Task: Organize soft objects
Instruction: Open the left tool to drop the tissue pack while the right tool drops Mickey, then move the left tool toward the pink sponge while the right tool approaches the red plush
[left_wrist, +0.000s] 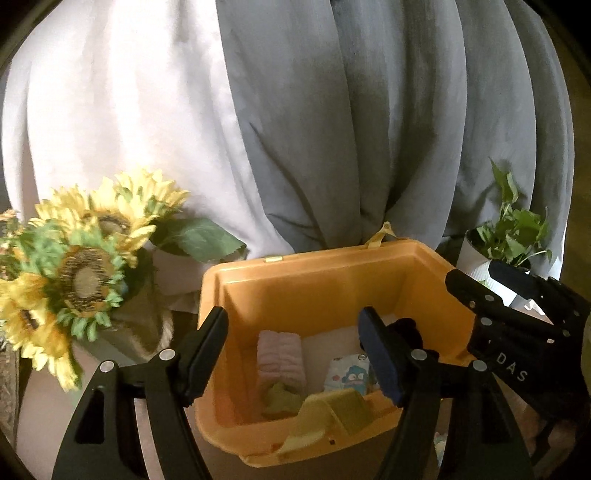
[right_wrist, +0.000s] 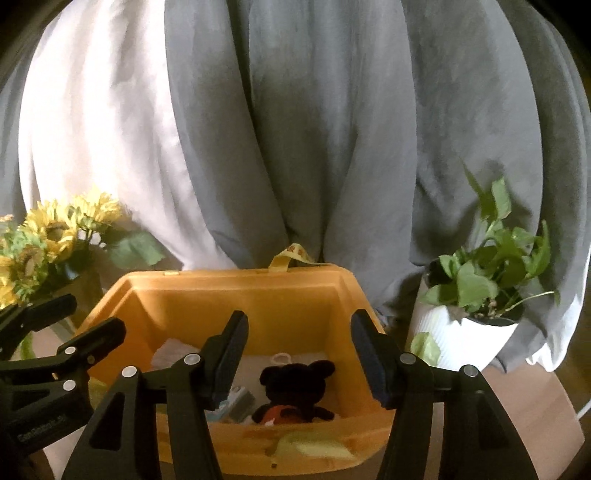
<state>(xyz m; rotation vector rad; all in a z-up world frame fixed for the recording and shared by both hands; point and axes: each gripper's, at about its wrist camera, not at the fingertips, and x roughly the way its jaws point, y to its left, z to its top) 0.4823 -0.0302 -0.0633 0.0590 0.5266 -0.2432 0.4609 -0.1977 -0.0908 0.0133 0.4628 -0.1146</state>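
An orange plastic bin (left_wrist: 325, 280) (right_wrist: 236, 295) stands in front of me. It holds a folded pink towel (left_wrist: 281, 360), a green cloth (left_wrist: 282, 400), a printed white pouch (left_wrist: 347, 374) and a black mouse plush (right_wrist: 295, 387). A yellow cloth (left_wrist: 328, 413) (right_wrist: 314, 445) hangs over its near rim. My left gripper (left_wrist: 293, 354) is open and empty above the bin's near side. My right gripper (right_wrist: 299, 360) is open and empty above the bin; it also shows at the right of the left wrist view (left_wrist: 517, 325).
A bunch of artificial sunflowers (left_wrist: 74, 266) (right_wrist: 44, 236) stands left of the bin. A white pot with a green plant (right_wrist: 476, 295) (left_wrist: 506, 243) stands to its right. Grey and white curtains (left_wrist: 332, 129) hang close behind.
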